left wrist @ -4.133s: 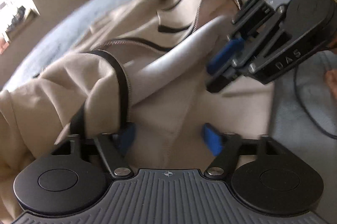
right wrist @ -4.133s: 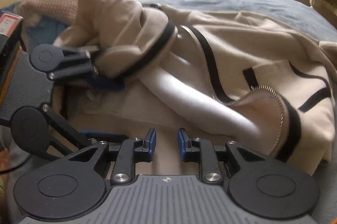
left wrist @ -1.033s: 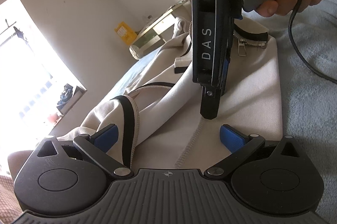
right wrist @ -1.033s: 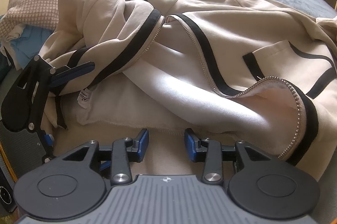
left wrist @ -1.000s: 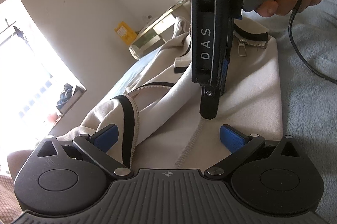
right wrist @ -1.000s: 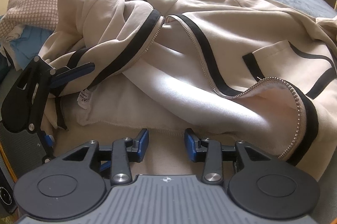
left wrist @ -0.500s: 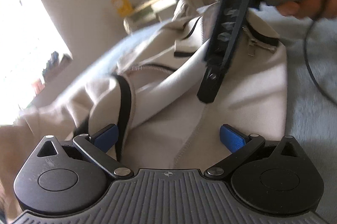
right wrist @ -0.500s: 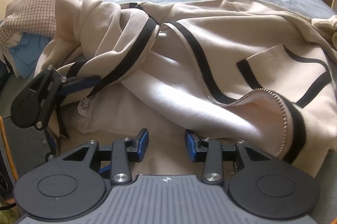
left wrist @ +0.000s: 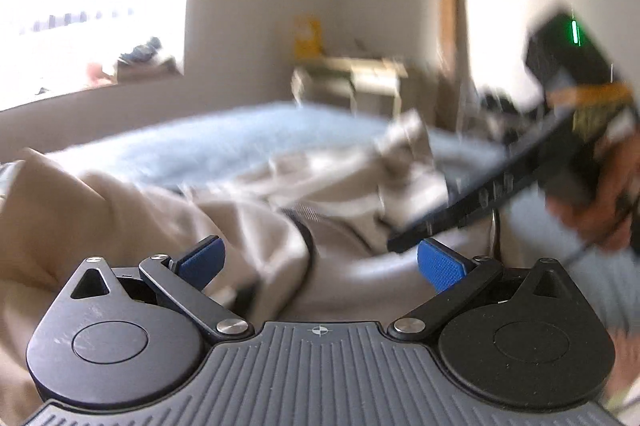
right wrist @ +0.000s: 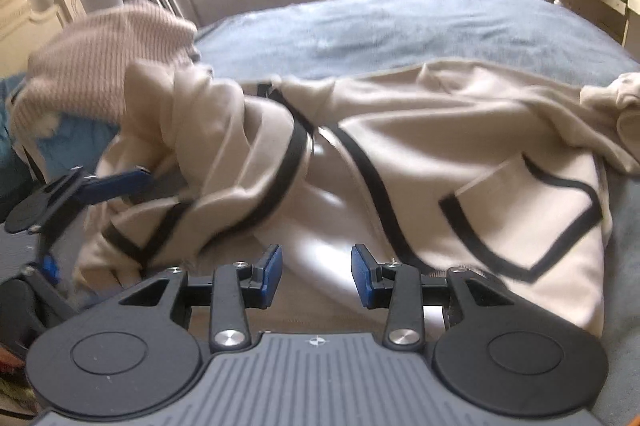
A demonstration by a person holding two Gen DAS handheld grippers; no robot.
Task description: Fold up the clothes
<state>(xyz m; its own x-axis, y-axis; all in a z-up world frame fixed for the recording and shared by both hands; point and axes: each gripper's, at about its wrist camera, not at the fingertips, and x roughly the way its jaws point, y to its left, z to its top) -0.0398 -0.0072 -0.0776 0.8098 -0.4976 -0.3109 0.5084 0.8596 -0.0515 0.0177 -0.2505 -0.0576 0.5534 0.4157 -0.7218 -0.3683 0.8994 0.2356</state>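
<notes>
While spread crumpled across the blue bed [right wrist: 400, 26], the beige jacket [right wrist: 460, 154] shows black trim along its open zip front and around a patch pocket, with pale lining exposed. One flap is bunched and lifted at the left. The left hand-held gripper [left wrist: 320, 260] stands wide open, holding nothing, fabric beneath it. The right hand-held gripper [right wrist: 316, 276] is partly open above the lining, gripping nothing.
</notes>
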